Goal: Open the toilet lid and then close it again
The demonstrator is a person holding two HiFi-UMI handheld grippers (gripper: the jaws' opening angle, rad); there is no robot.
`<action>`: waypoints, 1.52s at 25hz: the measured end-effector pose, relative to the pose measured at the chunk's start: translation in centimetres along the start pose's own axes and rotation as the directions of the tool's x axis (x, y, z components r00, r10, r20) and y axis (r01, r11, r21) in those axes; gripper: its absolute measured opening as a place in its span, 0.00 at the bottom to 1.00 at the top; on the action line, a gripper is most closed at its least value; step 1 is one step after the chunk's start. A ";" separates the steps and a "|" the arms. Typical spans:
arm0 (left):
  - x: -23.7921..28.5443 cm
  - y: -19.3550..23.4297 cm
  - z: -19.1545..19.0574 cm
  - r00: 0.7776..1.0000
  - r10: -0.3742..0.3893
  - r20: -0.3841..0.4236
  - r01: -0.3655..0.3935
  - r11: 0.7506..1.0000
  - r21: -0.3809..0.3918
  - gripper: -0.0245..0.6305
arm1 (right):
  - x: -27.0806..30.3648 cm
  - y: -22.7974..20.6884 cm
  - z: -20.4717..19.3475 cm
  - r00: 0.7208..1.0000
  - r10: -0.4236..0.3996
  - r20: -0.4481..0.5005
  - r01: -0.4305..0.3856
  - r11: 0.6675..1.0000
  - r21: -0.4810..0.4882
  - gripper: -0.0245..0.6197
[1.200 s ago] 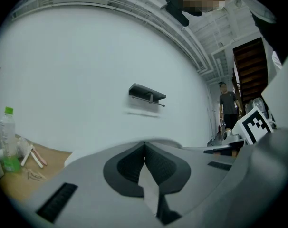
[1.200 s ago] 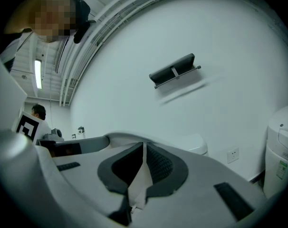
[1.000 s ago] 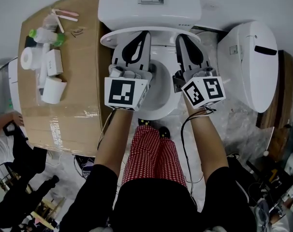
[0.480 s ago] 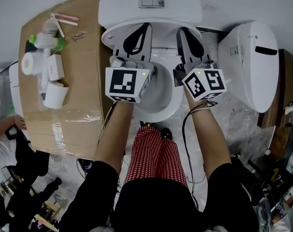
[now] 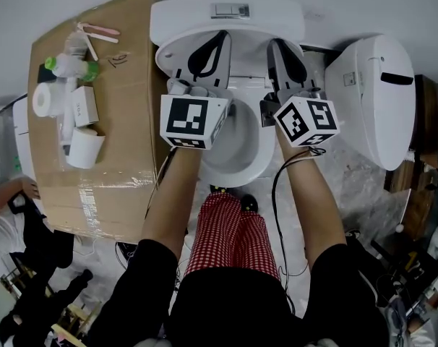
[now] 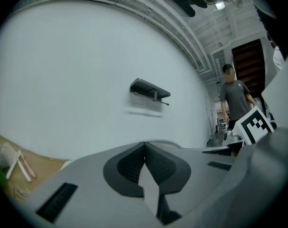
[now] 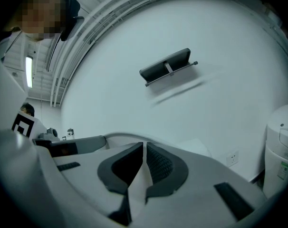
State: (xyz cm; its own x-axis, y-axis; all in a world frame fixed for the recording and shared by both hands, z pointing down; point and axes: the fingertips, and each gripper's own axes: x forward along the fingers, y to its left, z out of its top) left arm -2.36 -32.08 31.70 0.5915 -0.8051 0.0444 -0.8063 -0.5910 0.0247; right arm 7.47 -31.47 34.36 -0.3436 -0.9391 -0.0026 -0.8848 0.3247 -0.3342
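Note:
In the head view the white toilet lid [image 5: 166, 55] stands raised and leans toward the tank [image 5: 183, 16]; the bowl [image 5: 237, 150] below is uncovered. Both grippers point level at the lid's inner face near its top rim. The left gripper [image 5: 219, 37] has its dark pads together at the tips [image 6: 144, 145]. The right gripper [image 5: 274, 45] shows only a hairline slit between its pads [image 7: 144, 146]. Nothing is pinched in either; pale lid surface shows through the wedge behind the pads. In both gripper views the lid's curved rim [image 7: 89, 140] runs just past the fingertips, with the wall beyond it.
A cardboard sheet [image 5: 118, 143] left of the toilet carries tissue rolls [image 5: 85, 147], a box and bottles. Another white toilet unit [image 5: 378, 100] stands at the right. A dark shelf [image 6: 150, 90] hangs on the wall. One person [image 6: 235, 99] stands farther off, another crouches at lower left [image 5: 9, 215].
Both grippers have moved toward the tank, and the lid's rim has gone back with them, closer to the tank. The jaws look the same.

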 end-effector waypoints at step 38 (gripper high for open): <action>-1.0 1.4 -2.1 0.999 0.002 -0.051 -0.001 1.000 0.016 0.05 | 2.3 -0.9 0.3 0.998 -0.053 -0.021 0.051 0.992 -0.112 0.10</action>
State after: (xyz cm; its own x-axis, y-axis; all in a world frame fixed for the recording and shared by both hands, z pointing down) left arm -4.11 -31.97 33.77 0.5886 -0.8028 0.0956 -0.8069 -0.5906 0.0084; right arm 7.59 -33.97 34.42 -0.3026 -0.9525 0.0347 -0.9308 0.2875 -0.2258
